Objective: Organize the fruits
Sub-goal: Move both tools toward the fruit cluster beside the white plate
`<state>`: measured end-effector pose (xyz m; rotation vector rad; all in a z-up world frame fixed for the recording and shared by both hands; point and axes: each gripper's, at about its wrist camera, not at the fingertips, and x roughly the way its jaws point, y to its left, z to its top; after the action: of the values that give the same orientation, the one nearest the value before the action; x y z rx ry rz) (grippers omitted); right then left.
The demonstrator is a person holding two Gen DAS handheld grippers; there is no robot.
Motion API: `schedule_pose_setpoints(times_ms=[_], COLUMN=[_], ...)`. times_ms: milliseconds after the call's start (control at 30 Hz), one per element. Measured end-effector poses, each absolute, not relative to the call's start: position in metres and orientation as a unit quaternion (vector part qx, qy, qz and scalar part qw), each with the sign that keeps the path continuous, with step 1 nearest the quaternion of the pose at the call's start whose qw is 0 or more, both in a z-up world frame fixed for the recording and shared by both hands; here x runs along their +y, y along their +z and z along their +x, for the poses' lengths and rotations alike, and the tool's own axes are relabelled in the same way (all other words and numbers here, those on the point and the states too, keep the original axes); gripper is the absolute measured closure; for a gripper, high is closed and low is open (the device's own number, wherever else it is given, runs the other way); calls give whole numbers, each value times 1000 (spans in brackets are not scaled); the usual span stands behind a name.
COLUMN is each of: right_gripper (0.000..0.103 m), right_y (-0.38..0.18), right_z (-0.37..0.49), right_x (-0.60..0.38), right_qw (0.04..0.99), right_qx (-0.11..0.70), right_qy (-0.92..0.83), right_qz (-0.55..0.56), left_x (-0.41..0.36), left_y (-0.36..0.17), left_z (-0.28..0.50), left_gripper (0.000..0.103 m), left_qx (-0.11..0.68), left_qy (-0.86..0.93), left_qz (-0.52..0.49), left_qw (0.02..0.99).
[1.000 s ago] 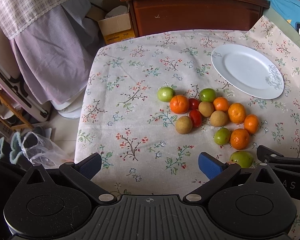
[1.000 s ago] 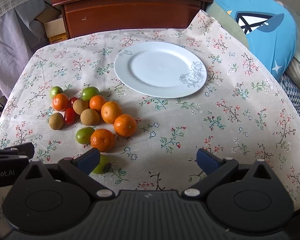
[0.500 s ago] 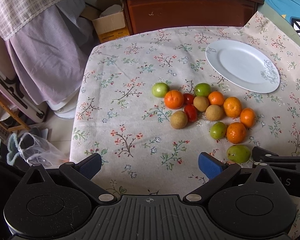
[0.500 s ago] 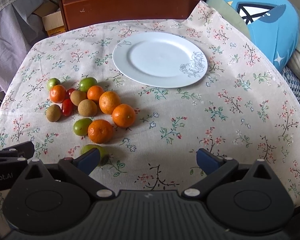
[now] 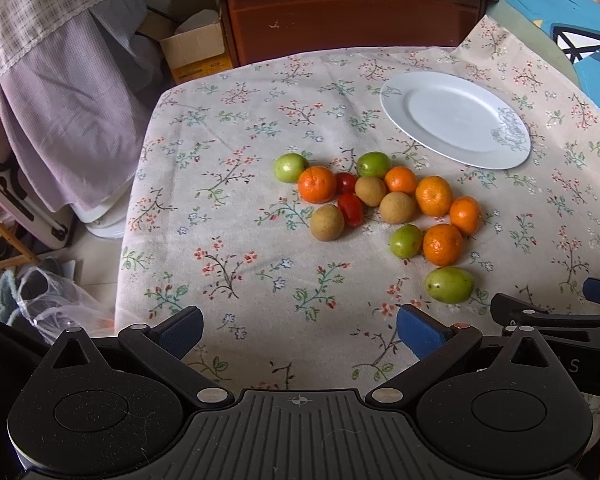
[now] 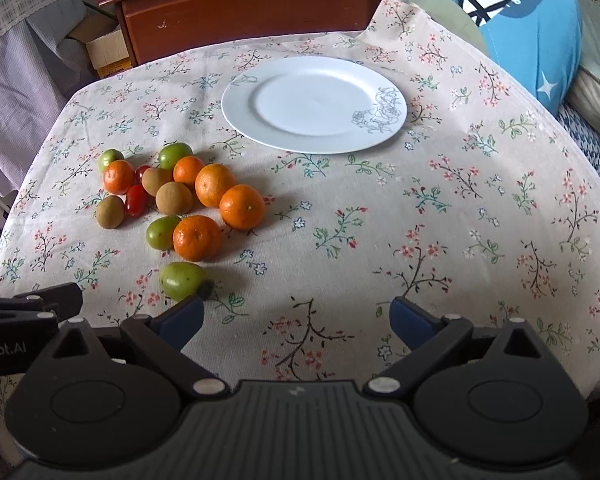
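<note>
Left wrist view: both grippers pulled back vs 1s ago, fruit pile (image 5: 380, 200) farther, jaws released.

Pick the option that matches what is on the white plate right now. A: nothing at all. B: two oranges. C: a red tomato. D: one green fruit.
A: the white plate is bare in both wrist views, and all the fruit, such as the nearest green fruit, lies on the tablecloth apart from the plate.
</note>
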<state>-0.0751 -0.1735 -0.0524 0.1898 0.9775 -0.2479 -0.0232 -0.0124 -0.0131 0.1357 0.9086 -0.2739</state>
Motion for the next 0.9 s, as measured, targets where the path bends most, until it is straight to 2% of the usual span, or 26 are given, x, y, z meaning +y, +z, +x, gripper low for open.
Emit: schedule_pose_setpoints(times_ms=[167,667,900], right_gripper=[10,10,23], right_y=[-56,-56,-58], right_z=[-83,-102,-101], right_x=[-176,-180,-173], right_qw=[872,880,889], right_qx=[463,441,431], right_qy=[-115,-107,-85], right_qz=[109,138,133], left_x=[-14,4,18], left_y=[-17,-34,-24], left_z=[-28,-21,-13], left_gripper=[0,0,0], left_qx=[439,450,432], left_qy=[-146,-152,-154], left_qz=[68,59,47], left_qw=[884,878,887])
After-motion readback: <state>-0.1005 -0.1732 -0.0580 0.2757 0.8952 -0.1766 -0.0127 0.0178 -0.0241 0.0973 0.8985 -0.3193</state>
